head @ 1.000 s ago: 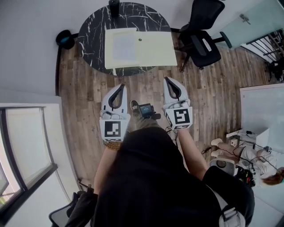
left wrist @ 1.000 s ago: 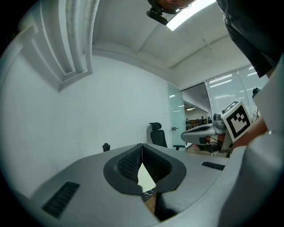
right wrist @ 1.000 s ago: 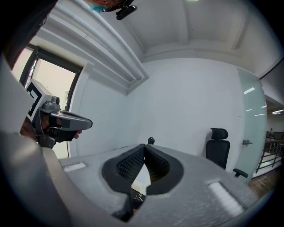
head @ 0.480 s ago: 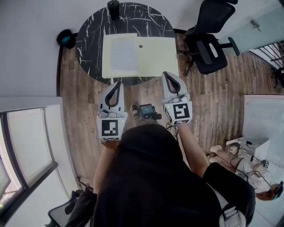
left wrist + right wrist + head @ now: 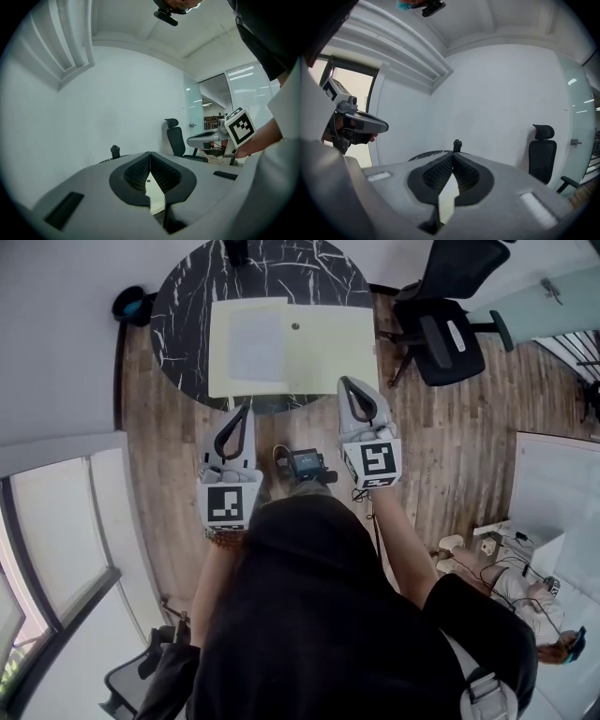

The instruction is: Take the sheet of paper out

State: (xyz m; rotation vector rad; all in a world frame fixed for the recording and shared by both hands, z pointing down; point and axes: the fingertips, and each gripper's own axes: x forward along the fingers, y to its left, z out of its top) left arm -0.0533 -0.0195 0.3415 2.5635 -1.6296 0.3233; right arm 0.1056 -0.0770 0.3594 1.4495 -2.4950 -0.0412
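Only the head view shows the sheet of paper (image 5: 256, 345) — pale, flat, on the left half of a yellow folder (image 5: 328, 348), top centre — while their own views show the left gripper (image 5: 150, 153) and right gripper (image 5: 453, 154) closed on nothing.

The round table (image 5: 183, 329) stands ahead, and bare wooden floor (image 5: 173, 484) leads up to its near edge; the open yellow folder (image 5: 333, 343) lies flat on the tabletop, so nothing rises over the near half; 1 dark upright object (image 5: 236, 251) stands at the far edge, behind the folder; the wall (image 5: 56, 334) closes the left side, with a small dark thing (image 5: 129, 304) on the floor beside the table there; an office chair (image 5: 450, 329) stands just right of the table, narrowing that side; tabletop left of the folder lies bare.
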